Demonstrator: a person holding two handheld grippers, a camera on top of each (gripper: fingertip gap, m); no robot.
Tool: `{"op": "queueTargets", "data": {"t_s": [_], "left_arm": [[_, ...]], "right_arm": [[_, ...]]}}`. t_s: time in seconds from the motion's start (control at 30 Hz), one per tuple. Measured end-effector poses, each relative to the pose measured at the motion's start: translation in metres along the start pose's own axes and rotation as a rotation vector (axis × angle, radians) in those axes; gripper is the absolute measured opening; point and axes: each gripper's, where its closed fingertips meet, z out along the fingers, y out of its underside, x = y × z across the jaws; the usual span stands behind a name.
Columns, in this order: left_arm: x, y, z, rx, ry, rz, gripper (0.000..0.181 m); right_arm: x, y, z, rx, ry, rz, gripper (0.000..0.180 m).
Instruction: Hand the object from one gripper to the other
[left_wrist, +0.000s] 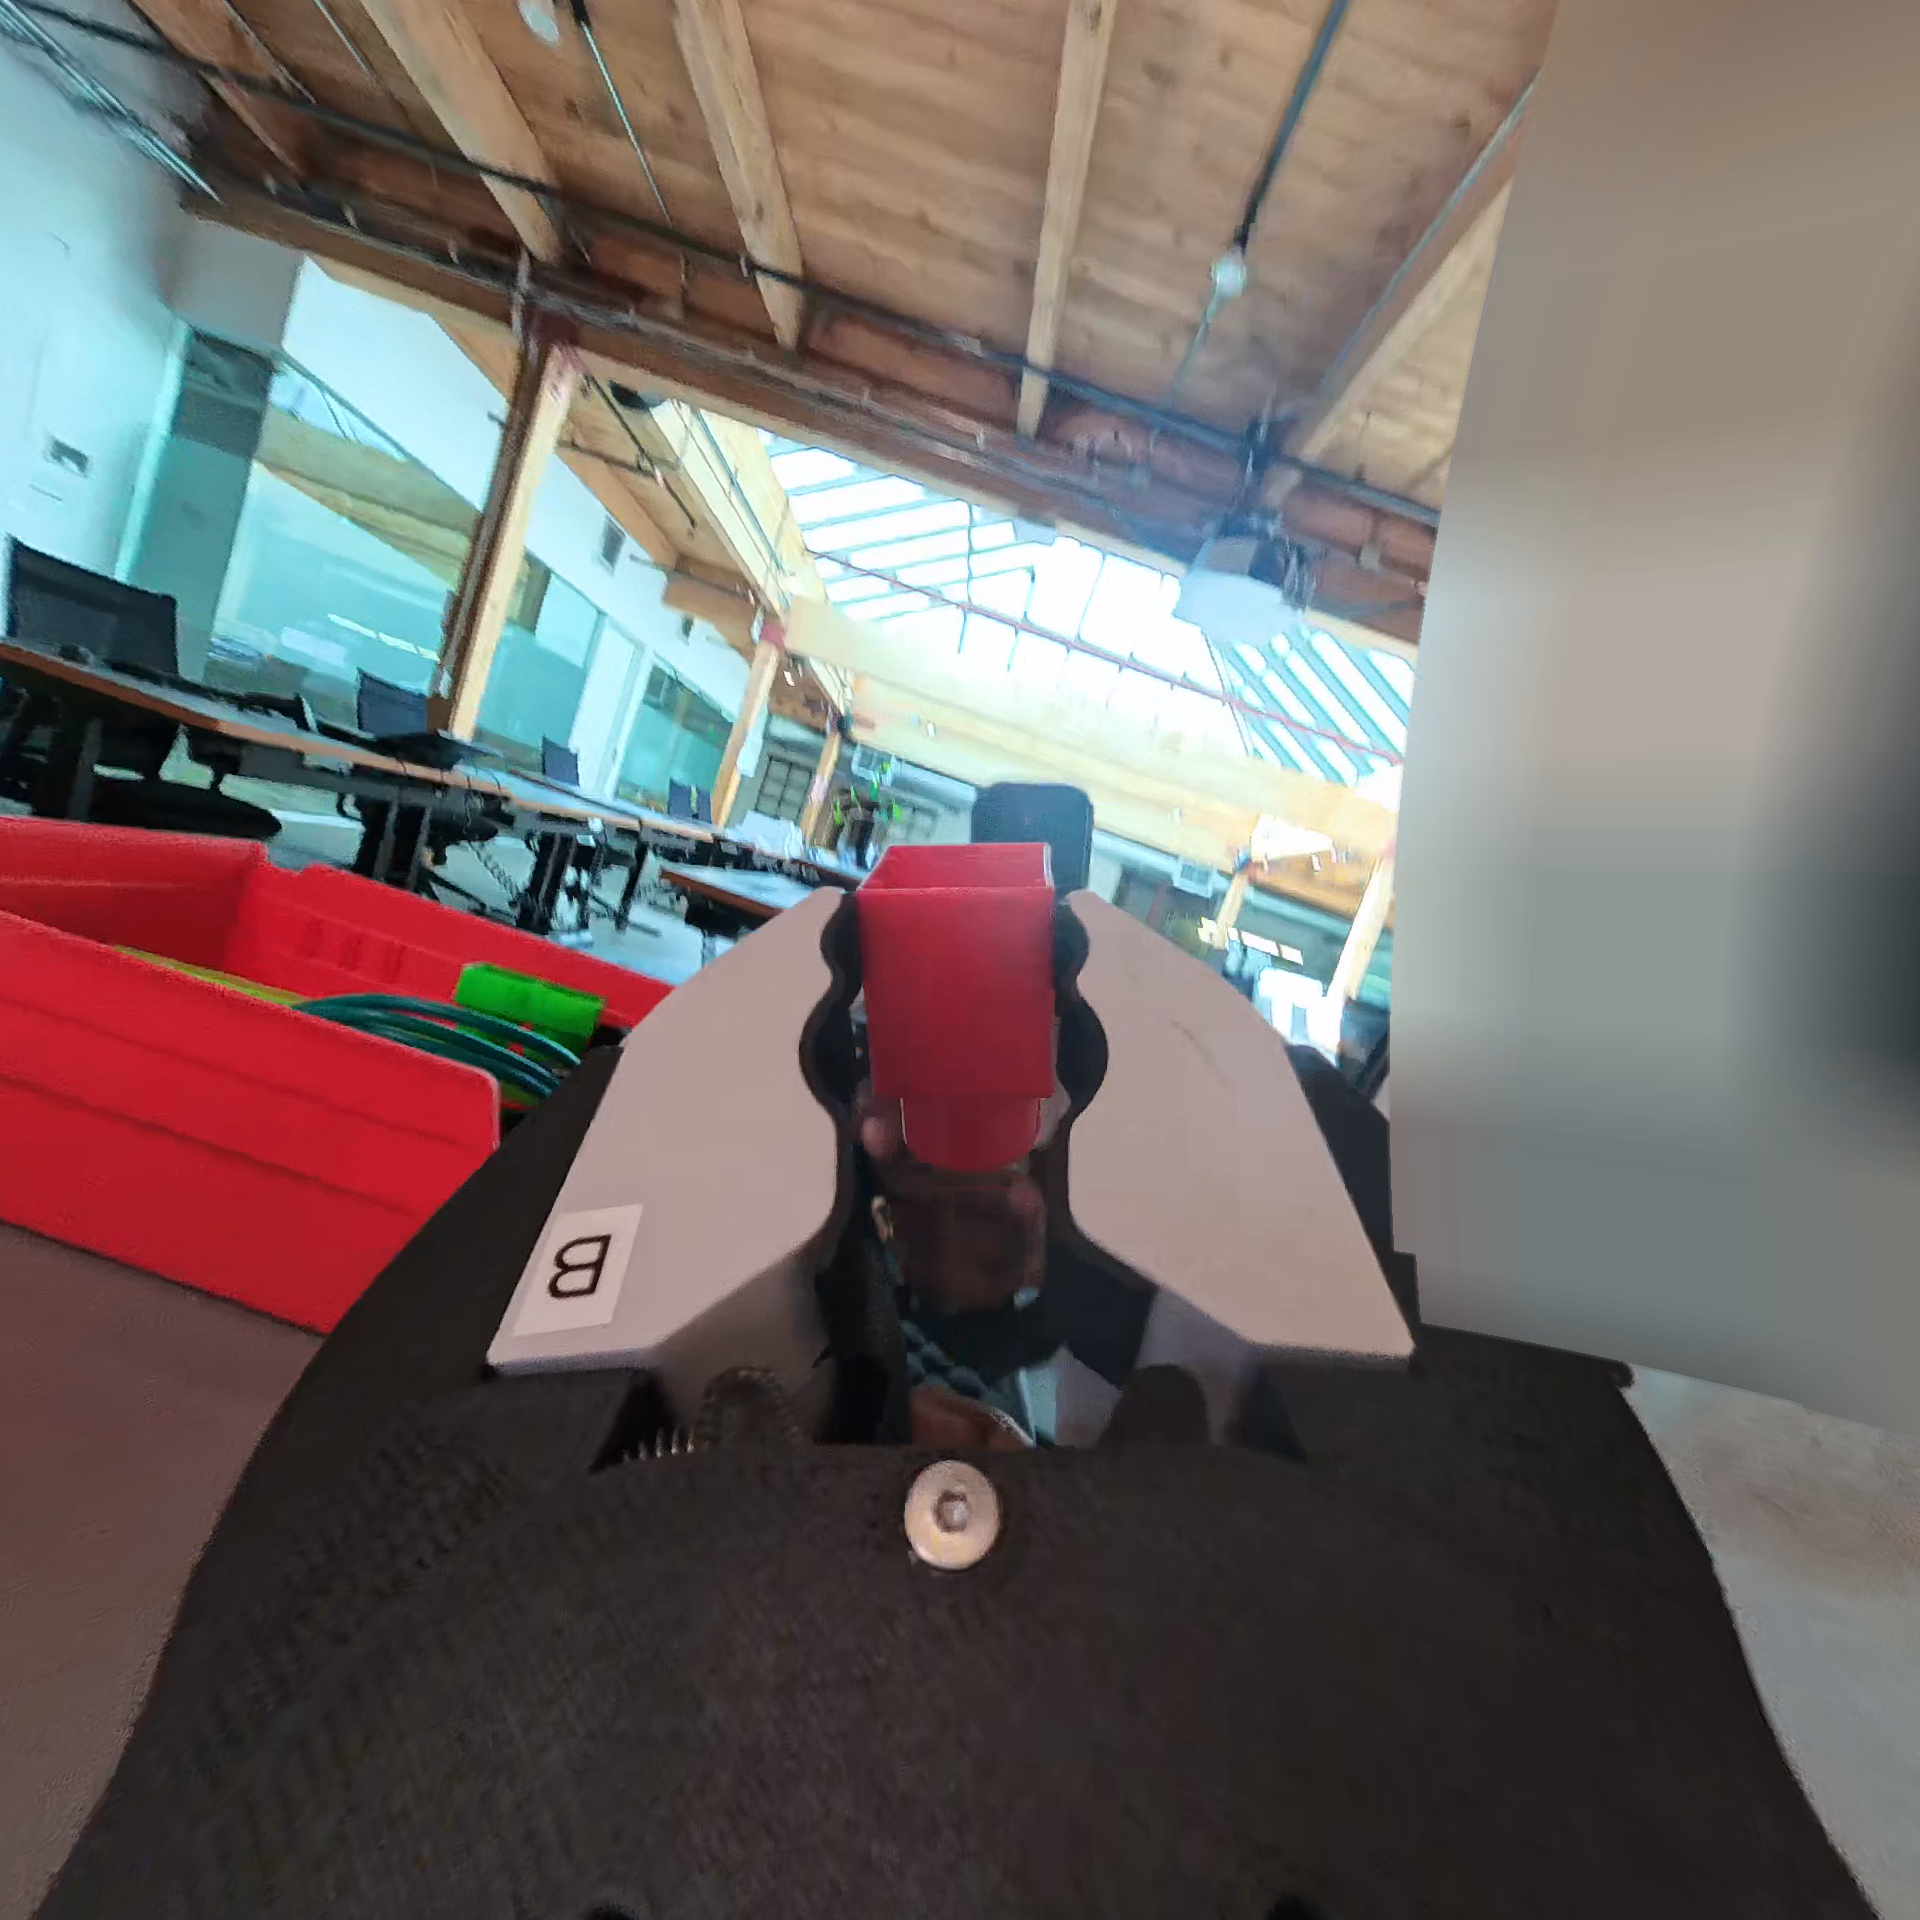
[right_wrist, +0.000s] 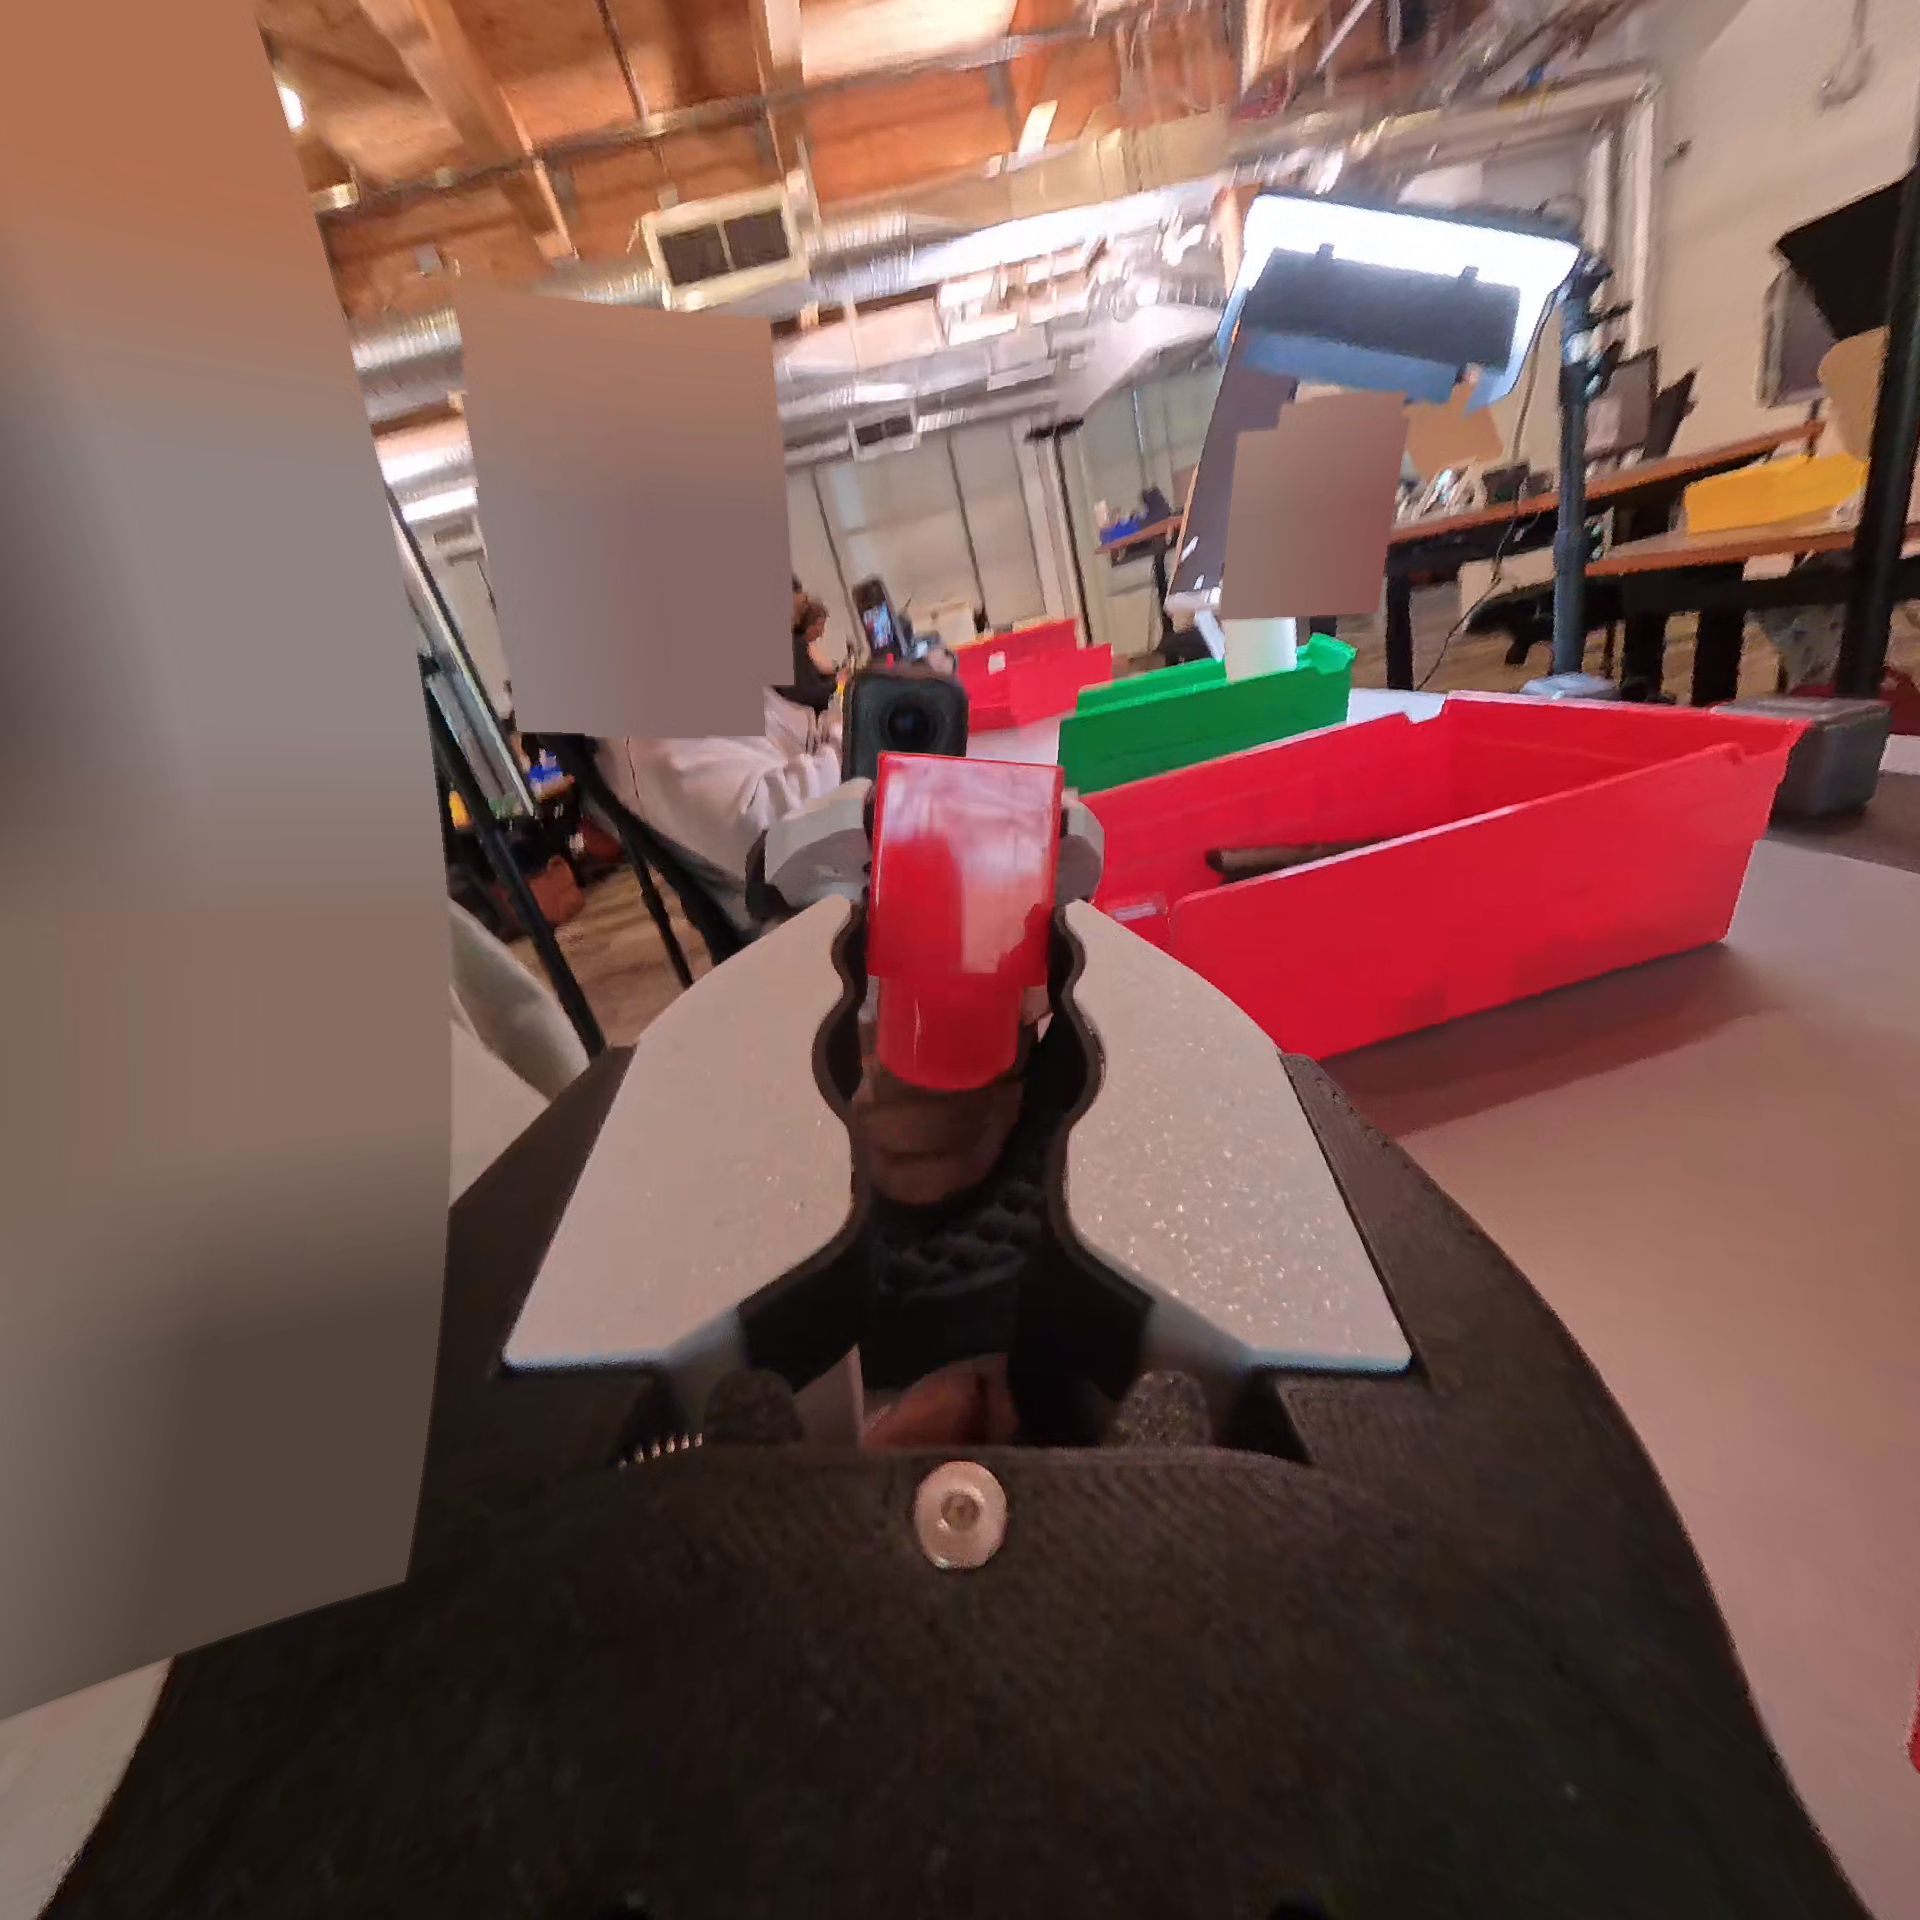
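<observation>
A red plastic piece (left_wrist: 954, 987), a square hollow block with a narrower round stub below, stands upright between both grippers. My left gripper (left_wrist: 956, 935) is shut on its sides. My right gripper (right_wrist: 956, 935) is shut on the same red piece (right_wrist: 961, 894) from the opposite side. In the right wrist view the left gripper's grey fingers (right_wrist: 816, 847) flank the piece just behind it, with its camera (right_wrist: 904, 722) above. In the left wrist view only the right gripper's black camera (left_wrist: 1034, 831) shows behind the piece.
A red bin (left_wrist: 208, 1101) with green cables (left_wrist: 447, 1023) lies left in the left wrist view. In the right wrist view a red bin (right_wrist: 1455, 914) and a green bin (right_wrist: 1195, 717) sit on the grey table (right_wrist: 1662, 1143). A person in white sleeves (right_wrist: 727, 779) sits beyond. Less than 4 cm separates the two grippers' tips.
</observation>
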Motion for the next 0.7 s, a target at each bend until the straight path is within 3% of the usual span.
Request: {"op": "queueTargets", "data": {"t_s": [0.2,0.27,0.33,0.43,0.53,0.6,0.67,0.7], "left_arm": [[-0.01,-0.017,-0.004,0.221,-0.061,-0.084,0.035],[-0.011,-0.015,-0.003,0.235,-0.069,-0.085,0.035],[-0.012,-0.012,-0.002,0.219,-0.07,-0.097,0.035],[-0.008,-0.003,0.0,0.115,-0.021,-0.08,0.036],[0.0,0.011,-0.002,-0.074,0.046,-0.065,0.053],[0.006,0.019,-0.006,-0.177,0.077,-0.031,0.055],[0.008,0.025,-0.008,-0.254,0.074,0.02,0.052],[0.008,0.028,-0.01,-0.288,0.073,0.049,0.039]], "right_arm": [[0.009,0.0,0.01,0.107,0.007,0.12,0.058],[0.008,-0.002,0.01,0.143,-0.006,0.122,0.035],[0.01,-0.005,0.007,0.15,0.001,0.124,0.032],[0.008,-0.004,0.0,0.085,-0.006,0.104,0.032],[0.002,0.005,-0.007,-0.042,-0.026,0.065,0.032],[-0.001,0.016,-0.01,-0.15,-0.028,0.026,0.032],[-0.005,0.024,-0.012,-0.214,-0.034,-0.002,0.032],[-0.007,0.025,-0.012,-0.227,-0.04,-0.011,0.031]]}}
